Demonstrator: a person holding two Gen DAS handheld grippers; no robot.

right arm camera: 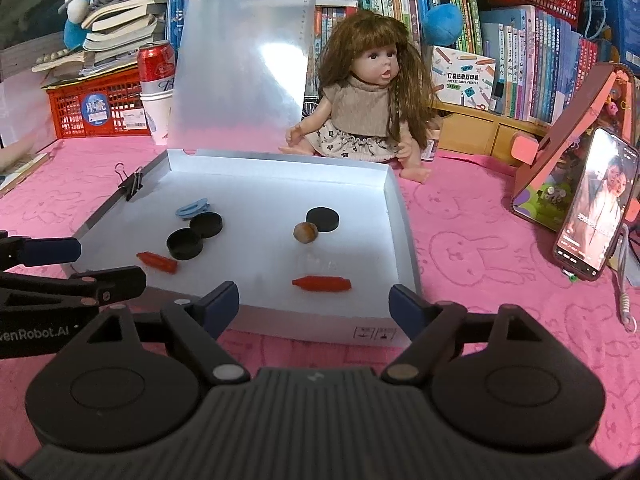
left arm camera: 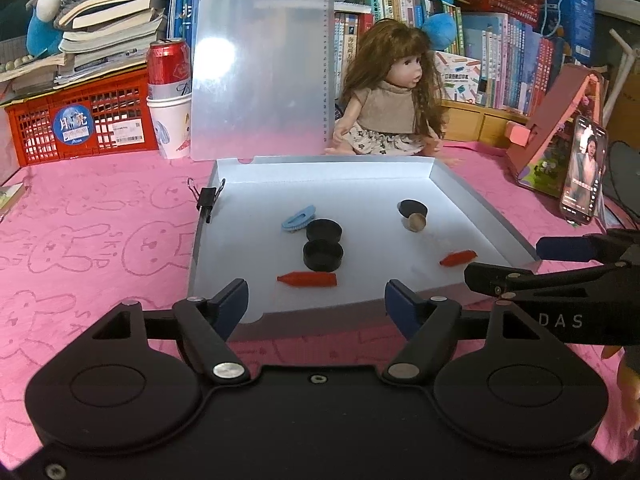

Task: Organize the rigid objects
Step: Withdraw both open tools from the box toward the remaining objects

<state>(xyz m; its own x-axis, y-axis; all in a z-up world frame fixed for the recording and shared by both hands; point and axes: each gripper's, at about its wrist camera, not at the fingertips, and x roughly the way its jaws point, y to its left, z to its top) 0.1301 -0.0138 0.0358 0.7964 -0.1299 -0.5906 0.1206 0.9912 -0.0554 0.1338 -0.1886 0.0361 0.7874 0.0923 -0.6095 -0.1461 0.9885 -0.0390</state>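
The left gripper (left arm camera: 316, 300) and right gripper (right arm camera: 314, 304) both hang released and empty at the near edge of the shallow white cardboard tray (right arm camera: 404, 216). Inside lie two red crayon-shaped pieces (right arm camera: 322, 283), three black round caps (right arm camera: 185, 243), a light-blue clip (right arm camera: 192, 208) and a brown nut (right arm camera: 306, 232).

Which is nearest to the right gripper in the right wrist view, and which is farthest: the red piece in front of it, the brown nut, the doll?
From the right gripper:
1. Red piece, at the tray's near edge.
2. Brown nut, mid-tray.
3. Doll, behind the tray.
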